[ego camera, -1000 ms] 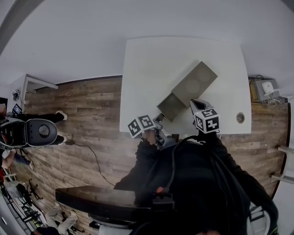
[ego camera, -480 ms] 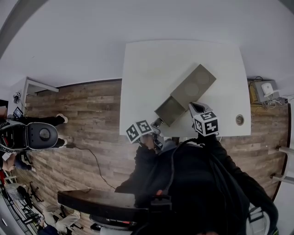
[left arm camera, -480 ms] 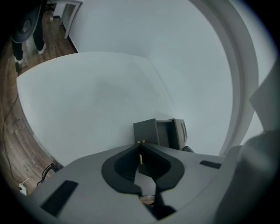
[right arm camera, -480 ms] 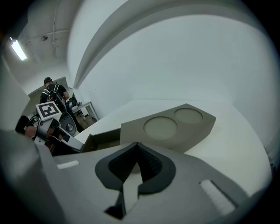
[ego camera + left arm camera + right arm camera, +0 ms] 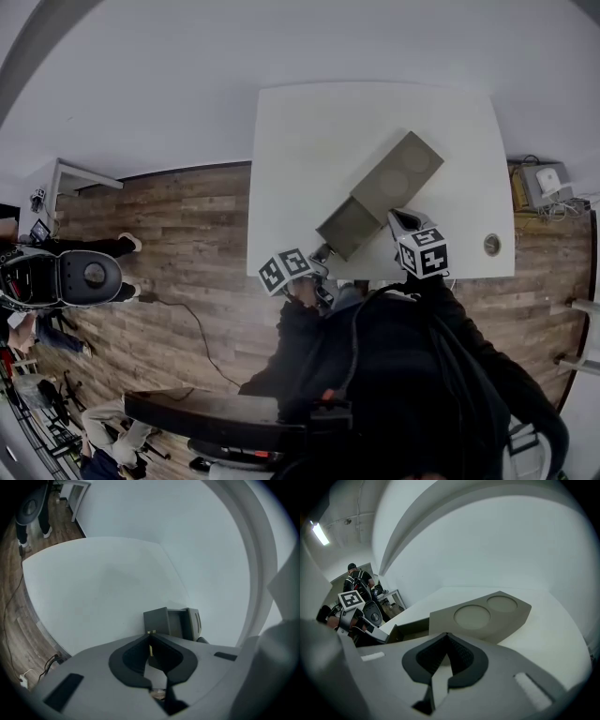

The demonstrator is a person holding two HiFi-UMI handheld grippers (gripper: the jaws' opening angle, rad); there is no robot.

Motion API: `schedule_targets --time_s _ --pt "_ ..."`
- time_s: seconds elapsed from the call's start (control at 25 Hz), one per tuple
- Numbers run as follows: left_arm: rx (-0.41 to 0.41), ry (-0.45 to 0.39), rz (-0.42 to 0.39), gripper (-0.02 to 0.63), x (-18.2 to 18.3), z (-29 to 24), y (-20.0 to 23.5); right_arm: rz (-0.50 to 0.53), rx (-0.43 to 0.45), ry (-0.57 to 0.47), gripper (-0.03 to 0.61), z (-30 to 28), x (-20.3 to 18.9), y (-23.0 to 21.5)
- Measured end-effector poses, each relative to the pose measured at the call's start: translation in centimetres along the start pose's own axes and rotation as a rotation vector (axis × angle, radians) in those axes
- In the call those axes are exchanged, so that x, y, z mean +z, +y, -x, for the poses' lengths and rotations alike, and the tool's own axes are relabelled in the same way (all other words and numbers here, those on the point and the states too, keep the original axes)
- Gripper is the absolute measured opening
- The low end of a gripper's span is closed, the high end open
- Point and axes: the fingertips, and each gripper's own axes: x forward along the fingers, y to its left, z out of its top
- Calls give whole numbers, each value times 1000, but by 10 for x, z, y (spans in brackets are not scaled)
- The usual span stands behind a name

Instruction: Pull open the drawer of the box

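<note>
On the table (image 5: 300,141), the box (image 5: 398,169) lies slanted, and its drawer (image 5: 349,225) is already pulled well out toward the near edge. The left gripper (image 5: 323,253) pinches the drawer's little knob (image 5: 150,633). The right gripper (image 5: 446,637) is closed on nothing, just beside the box. I think little is left to do.

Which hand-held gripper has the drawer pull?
The left hand-held gripper: its jaws pinch the small pull on the drawer; the right hand-held gripper is shut on nothing.

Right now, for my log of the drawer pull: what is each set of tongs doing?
Left tongs: closed on the drawer's brass knob.
Right tongs: closed, nothing between them.
</note>
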Motion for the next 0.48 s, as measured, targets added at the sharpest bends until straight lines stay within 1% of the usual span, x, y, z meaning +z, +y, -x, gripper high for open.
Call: schedule_targets --time_s 0.48 --pt "3 -6 11 18 -1 5 3 -6 -2 -4 -6 2 0 1"
